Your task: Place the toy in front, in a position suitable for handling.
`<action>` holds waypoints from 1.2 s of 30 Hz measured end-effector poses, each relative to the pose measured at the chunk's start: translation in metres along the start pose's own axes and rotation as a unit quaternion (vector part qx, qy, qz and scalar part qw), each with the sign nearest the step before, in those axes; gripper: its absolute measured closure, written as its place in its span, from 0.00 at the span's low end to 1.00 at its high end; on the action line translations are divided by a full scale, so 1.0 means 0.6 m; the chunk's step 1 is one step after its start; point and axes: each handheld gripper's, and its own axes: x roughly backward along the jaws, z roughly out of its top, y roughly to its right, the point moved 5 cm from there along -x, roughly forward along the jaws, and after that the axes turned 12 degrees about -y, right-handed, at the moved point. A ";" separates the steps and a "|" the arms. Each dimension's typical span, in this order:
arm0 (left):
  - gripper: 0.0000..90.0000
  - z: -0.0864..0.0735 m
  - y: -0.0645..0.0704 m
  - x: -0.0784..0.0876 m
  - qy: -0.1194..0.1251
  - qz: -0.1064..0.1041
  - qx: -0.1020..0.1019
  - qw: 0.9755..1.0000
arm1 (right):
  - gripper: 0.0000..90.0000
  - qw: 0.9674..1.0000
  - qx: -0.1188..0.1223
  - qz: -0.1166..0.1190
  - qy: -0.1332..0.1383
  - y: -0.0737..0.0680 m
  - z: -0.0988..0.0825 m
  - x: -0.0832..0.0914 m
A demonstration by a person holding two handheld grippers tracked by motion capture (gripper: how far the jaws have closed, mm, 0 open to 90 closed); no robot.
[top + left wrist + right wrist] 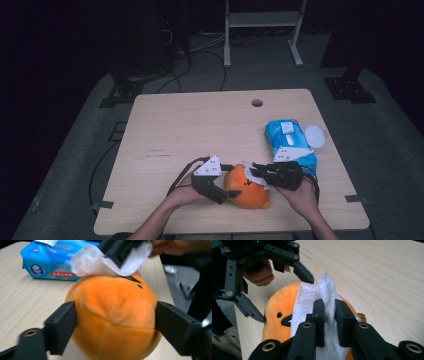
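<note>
**Wipe Pressed on Plush Ball**

One round, fuzzy orange plush toy is sitting on the pale wooden surface, between the left gripper's jaws, which are flanking its sides; whether they are pressing I cannot tell. The right gripper, angled down from above, is clenching one soft white wipe against the toy's top. One blue wipe pack is lying beyond.

High view: overhead, facing forward-down, far. Gripper views: close, facing each other across orange plush toy.

blue wipes pack: round "Vinda" logo, red label with Chinese characters
</note>
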 end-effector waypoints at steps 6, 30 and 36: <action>0.23 -0.002 -0.001 -0.003 -0.001 -0.017 0.024 1.000 | 0.87 1.000 0.023 0.001 -0.004 -0.028 0.007 0.003; 0.33 0.002 0.025 -0.003 -0.016 0.012 -0.075 0.997 | 0.87 0.999 0.049 0.008 0.004 -0.056 0.024 0.002; 0.35 0.002 0.029 -0.001 -0.020 0.018 -0.101 0.995 | 0.87 0.999 0.044 -0.005 -0.002 -0.039 0.022 0.002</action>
